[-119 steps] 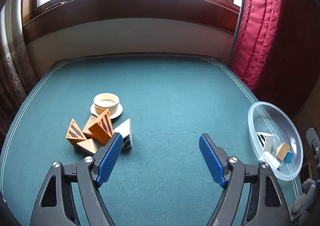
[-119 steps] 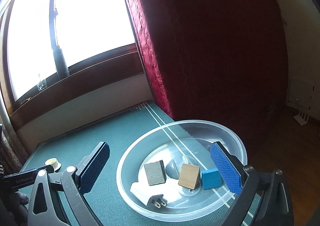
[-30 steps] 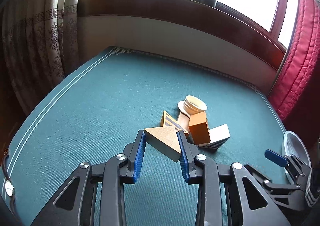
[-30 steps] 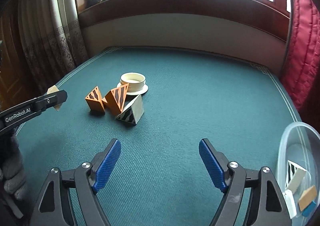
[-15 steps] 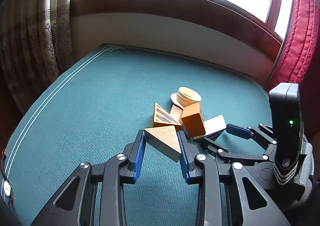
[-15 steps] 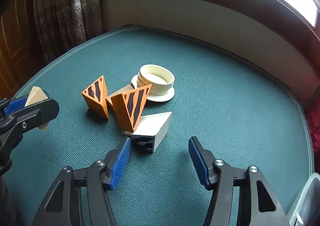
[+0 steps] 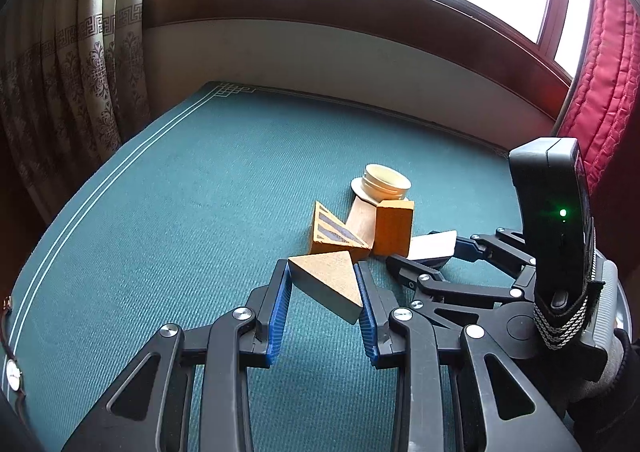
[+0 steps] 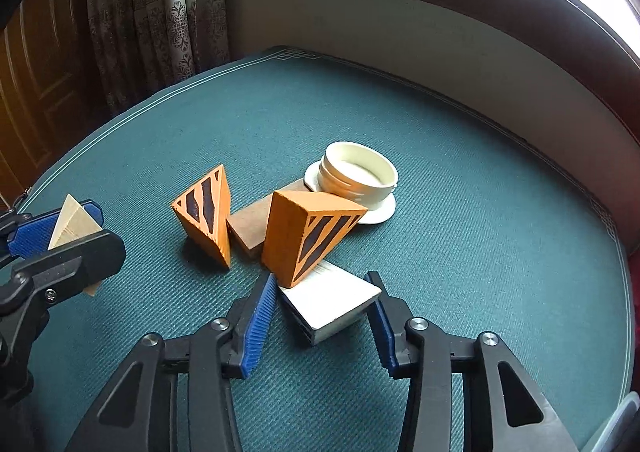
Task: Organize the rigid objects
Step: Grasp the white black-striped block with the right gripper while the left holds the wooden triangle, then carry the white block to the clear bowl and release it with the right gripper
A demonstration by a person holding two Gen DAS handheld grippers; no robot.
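Observation:
My left gripper (image 7: 323, 284) is shut on a plain wooden triangle block (image 7: 326, 282) and holds it above the green table; that block also shows in the right wrist view (image 8: 72, 224). My right gripper (image 8: 323, 308) is open, its jaws on either side of a white wedge block (image 8: 330, 302) lying on the table. Two orange striped wedges (image 8: 208, 208) (image 8: 308, 230) stand just behind it, with a brown flat block (image 8: 256, 222) between them. The right gripper also shows in the left wrist view (image 7: 424, 256).
A cream cup on a saucer (image 8: 356, 176) stands behind the blocks. The rim of a clear plastic bowl (image 8: 624, 420) shows at the bottom right. Curtains and a wall bound the far side of the table (image 8: 480, 212).
My right gripper has moved forward and down, so its jaws now flank the white wedge. My left gripper still holds the wooden triangle, almost unmoved.

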